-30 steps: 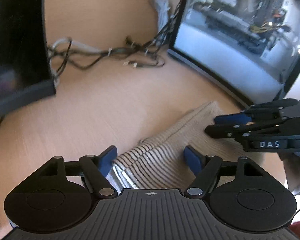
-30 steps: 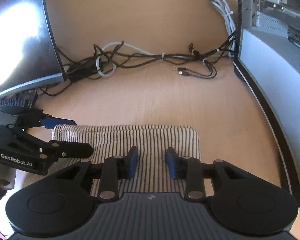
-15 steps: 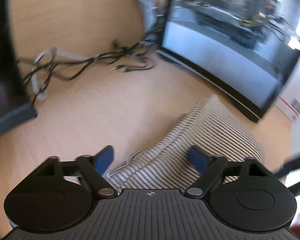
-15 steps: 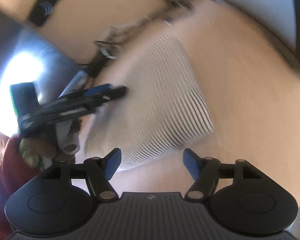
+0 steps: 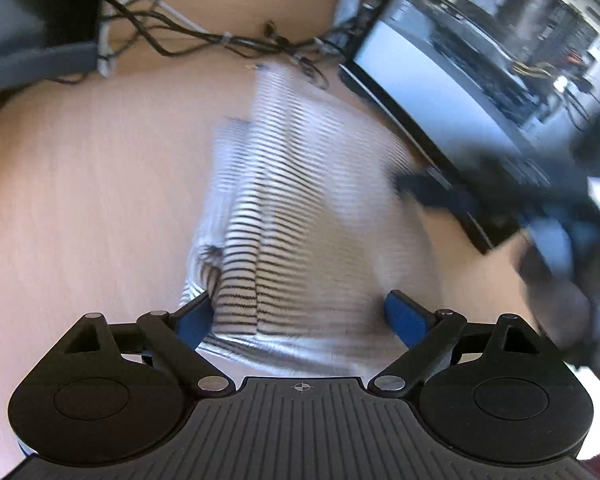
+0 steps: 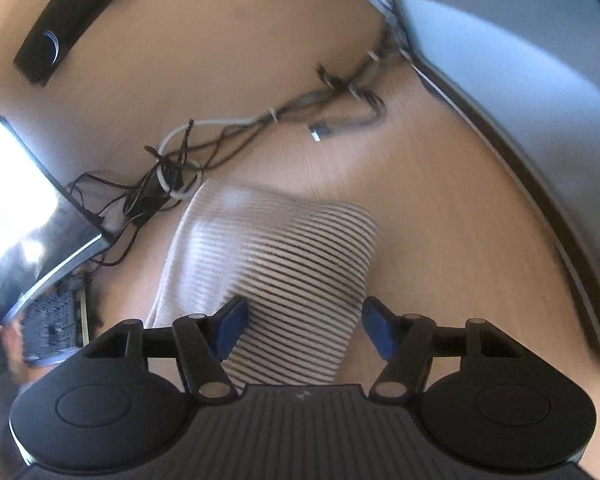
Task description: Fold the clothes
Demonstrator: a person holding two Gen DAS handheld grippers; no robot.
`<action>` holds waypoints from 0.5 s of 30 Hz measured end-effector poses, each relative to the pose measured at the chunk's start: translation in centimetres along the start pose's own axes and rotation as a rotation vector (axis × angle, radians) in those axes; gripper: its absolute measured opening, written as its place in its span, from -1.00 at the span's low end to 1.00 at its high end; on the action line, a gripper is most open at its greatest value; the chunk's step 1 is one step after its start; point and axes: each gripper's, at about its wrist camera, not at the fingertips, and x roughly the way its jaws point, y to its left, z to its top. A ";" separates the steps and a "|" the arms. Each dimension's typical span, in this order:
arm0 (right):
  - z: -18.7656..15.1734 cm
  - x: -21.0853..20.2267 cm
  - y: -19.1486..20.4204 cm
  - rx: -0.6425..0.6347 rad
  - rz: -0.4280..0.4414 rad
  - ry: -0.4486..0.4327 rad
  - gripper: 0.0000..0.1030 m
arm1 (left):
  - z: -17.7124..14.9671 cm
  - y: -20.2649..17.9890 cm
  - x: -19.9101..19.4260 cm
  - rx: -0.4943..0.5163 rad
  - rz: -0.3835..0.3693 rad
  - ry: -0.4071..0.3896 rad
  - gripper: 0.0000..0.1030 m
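1. The striped garment lies folded into a compact bundle on the wooden bench, its dark and white stripes running across it; in the right wrist view the same striped garment appears as a rounded, thick packet with one paler, blurred end toward the cables.
2. The left tool has its jaws spread wide, the blue pads standing on either side of the bundle's near end without pinching it.
3. The right tool is also wide apart, one blue pad over the near edge of the cloth and the other beside it above bare wood; it holds nothing.
4. A tangle of black and white cables runs along the back of the bench, just beyond the far end of the garment.
5. A glass-sided computer case stands to the right of the garment, and a dark monitor stands at the left rear.
6. Only the left wrist view shows the right tool from outside, as a dark blurred shape beside the case.
7. Only the right wrist view shows a black bar-shaped device on the back wall and a keyboard at lower left.
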 end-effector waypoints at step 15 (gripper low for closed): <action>-4.8 -3.6 9.9 -0.627 -0.083 -0.208 0.44 | -0.6 2.5 -5.0 -0.136 0.067 -0.154 0.51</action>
